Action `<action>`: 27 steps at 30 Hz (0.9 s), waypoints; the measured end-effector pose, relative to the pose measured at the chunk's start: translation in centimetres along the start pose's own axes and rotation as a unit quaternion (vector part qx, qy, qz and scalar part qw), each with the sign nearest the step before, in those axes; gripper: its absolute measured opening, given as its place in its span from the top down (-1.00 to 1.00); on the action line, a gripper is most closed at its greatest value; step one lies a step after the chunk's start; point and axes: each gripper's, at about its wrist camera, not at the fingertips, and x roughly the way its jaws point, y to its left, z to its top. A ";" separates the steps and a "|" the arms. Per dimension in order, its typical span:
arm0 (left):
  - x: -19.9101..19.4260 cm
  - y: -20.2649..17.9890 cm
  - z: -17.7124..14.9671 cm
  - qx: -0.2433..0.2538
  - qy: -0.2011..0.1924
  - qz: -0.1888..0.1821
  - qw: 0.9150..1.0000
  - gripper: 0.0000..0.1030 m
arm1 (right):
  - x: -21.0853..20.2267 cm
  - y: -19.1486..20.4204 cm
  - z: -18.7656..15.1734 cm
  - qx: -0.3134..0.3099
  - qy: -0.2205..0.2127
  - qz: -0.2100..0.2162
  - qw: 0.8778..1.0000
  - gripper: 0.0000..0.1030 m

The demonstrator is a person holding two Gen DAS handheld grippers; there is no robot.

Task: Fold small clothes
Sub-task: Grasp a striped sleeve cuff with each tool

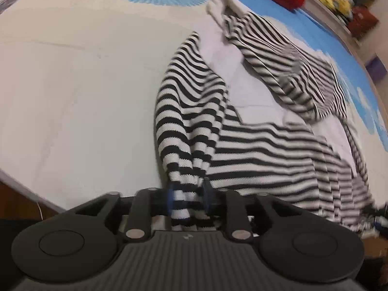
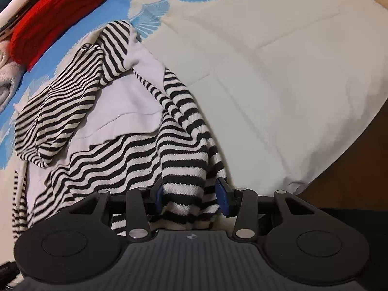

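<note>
A black-and-white striped garment (image 1: 242,131) lies crumpled on a bed cover (image 1: 72,84) that is cream-white in the near part and blue with white fan patterns in the far part. In the left wrist view the left gripper (image 1: 188,197) points steeply down at the near edge of the garment, and its jaws, with blue pads, are narrowed on a gathered bunch of the striped cloth; the cloth passes between the pads and both pads touch it, so the jaws are pinching the garment. From this pinch the fabric rises in folds toward the far side, where a striped sleeve and a plain white inner part of the garment are spread to the right. In the right wrist view the right gripper (image 2: 191,198) also points down at the near hem of the same garment (image 2: 97,111). Its jaws stand wider, and a thick fold of striped cloth fills the space between the blue pads; the left pad presses on the cloth, and the right pad seems to touch it too, so I read this as a grip on the garment. The rest of the garment lies to the left and far from this gripper, with a sleeve folded over the white inner side. A red knitted item (image 2: 55,12) rests on the blue part of the cover at the far left, apart from the striped garment. Beyond the near right edge of the bed a brown floor (image 2: 351,181) shows.
</note>
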 end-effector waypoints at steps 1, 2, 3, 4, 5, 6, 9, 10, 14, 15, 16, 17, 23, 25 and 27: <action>0.1 0.1 0.0 -0.010 0.003 -0.003 1.000 0.31 | -0.1 0.1 -0.1 -0.006 -0.002 -0.003 1.000 0.14; 0.2 0.2 0.1 -0.015 0.007 -0.007 1.000 0.25 | -0.2 0.0 -0.1 -0.010 -0.003 -0.006 1.000 0.13; 0.3 0.2 0.1 -0.017 0.009 -0.009 1.000 0.21 | -0.3 0.0 -0.1 -0.013 -0.005 -0.012 1.000 0.04; 0.4 0.1 0.1 -0.014 0.011 -0.008 1.000 0.16 | -0.3 -0.1 -0.1 -0.015 -0.006 -0.019 1.000 0.02; 0.6 0.0 0.0 -0.008 0.014 -0.005 1.000 0.14 | -0.3 -0.2 0.0 -0.014 -0.007 -0.024 1.000 0.02; 0.8 -0.2 0.0 -0.001 0.014 -0.002 1.000 0.14 | -0.2 -0.3 0.0 -0.012 -0.008 -0.028 0.999 0.02; 1.2 -0.5 0.0 0.020 0.009 0.011 1.000 0.14 | 0.2 0.2 -0.1 -0.021 -0.005 -0.029 0.999 0.02; 1.3 -0.5 0.0 0.023 0.006 0.013 1.000 0.14 | 0.5 0.4 -0.3 -0.024 0.001 -0.027 0.999 0.02; 1.5 -0.4 0.3 0.016 0.003 0.015 1.000 0.14 | 1.6 0.4 -0.5 -0.009 0.020 -0.035 0.999 0.01; 1.6 -0.5 0.3 0.019 0.002 0.017 1.000 0.14 | 1.7 0.3 -0.6 -0.002 0.022 -0.034 0.999 0.01; 1.6 -0.7 0.2 0.025 0.001 0.019 1.000 0.16 | 1.8 0.3 -0.6 0.003 0.021 -0.035 0.999 0.01; 1.6 -0.9 0.2 0.031 0.000 0.020 0.999 0.21 | 1.9 0.5 -0.6 0.003 0.020 -0.036 0.999 0.01; 0.8 -1.5 0.2 0.057 -0.026 0.019 0.998 0.78 | 1.7 1.1 -0.8 -0.007 0.011 -0.007 1.000 0.75; 0.5 -1.4 0.2 0.048 -0.028 0.014 0.998 0.76 | 1.1 1.1 -0.8 -0.003 -0.005 0.002 1.000 0.79; 0.5 -1.2 0.2 0.034 -0.020 0.006 0.999 0.66 | 0.8 0.9 -0.9 0.003 -0.010 0.007 1.000 0.79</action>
